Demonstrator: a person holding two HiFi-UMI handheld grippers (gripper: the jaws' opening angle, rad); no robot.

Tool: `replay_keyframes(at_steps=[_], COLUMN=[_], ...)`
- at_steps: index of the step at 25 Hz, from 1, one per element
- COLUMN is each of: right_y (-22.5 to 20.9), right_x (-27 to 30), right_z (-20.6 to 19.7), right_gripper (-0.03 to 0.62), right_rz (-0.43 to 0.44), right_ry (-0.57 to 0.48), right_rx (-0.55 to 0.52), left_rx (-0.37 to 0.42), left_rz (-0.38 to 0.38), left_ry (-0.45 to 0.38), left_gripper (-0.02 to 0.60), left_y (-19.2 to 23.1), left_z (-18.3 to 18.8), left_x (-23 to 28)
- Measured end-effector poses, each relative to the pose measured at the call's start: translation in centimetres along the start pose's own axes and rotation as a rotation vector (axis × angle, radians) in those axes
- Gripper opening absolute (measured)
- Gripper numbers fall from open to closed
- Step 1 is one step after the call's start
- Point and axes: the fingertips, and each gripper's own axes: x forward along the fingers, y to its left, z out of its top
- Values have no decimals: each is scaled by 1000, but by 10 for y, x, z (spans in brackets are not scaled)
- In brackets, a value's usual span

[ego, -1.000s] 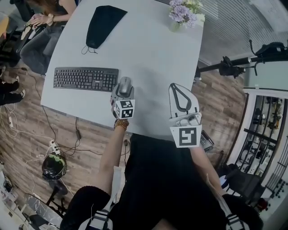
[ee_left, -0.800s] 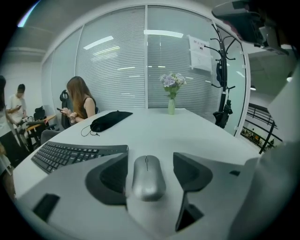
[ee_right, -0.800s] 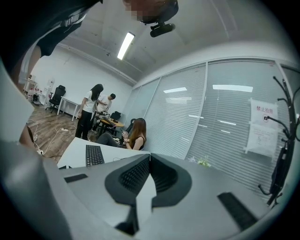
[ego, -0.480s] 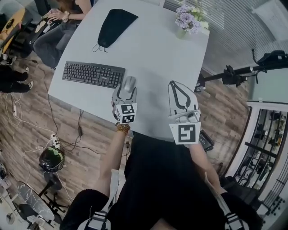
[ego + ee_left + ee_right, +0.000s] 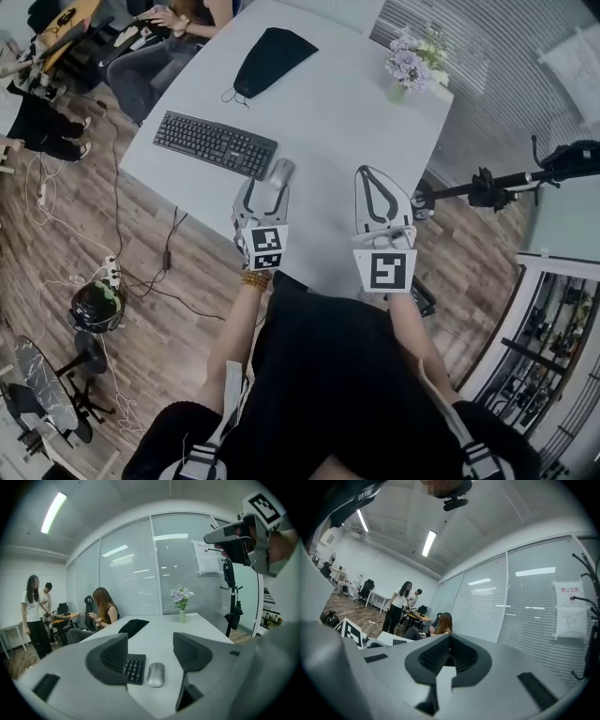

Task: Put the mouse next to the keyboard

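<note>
The grey mouse [image 5: 280,172] lies on the white table [image 5: 347,122], just right of the black keyboard [image 5: 215,143]. In the left gripper view the mouse [image 5: 156,674] rests free on the tabletop beside the keyboard's end [image 5: 135,668]. My left gripper [image 5: 262,192] is open, just behind the mouse, with its jaws apart and nothing between them [image 5: 150,654]. My right gripper [image 5: 379,188] is held over the table's near right part, jaws closed together on nothing [image 5: 449,656].
A black cloth mask [image 5: 272,58] lies at the table's far side, and a vase of purple flowers [image 5: 411,66] stands at the far right corner. A seated person [image 5: 101,613] is at the far left. A black stand [image 5: 511,178] reaches in at right. Cables lie on the wooden floor [image 5: 112,272].
The left gripper let go of the mouse beside the keyboard and drew back toward me, jaws now apart. The head view shifted, moving the table up and right.
</note>
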Motion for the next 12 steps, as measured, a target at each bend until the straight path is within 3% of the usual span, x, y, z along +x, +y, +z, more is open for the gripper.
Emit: replay_keyframes(at_steps=[12], right_y=[13], right_x=[-12], right_z=[17], right_gripper=[-2], right_rz=[97], right_ry=[-82], right_rx=[39], left_rx=[18], left_rz=[128], left_ry=[-146], left_gripper=[307], left_y=[1], left_z=[76], left_x=[-68])
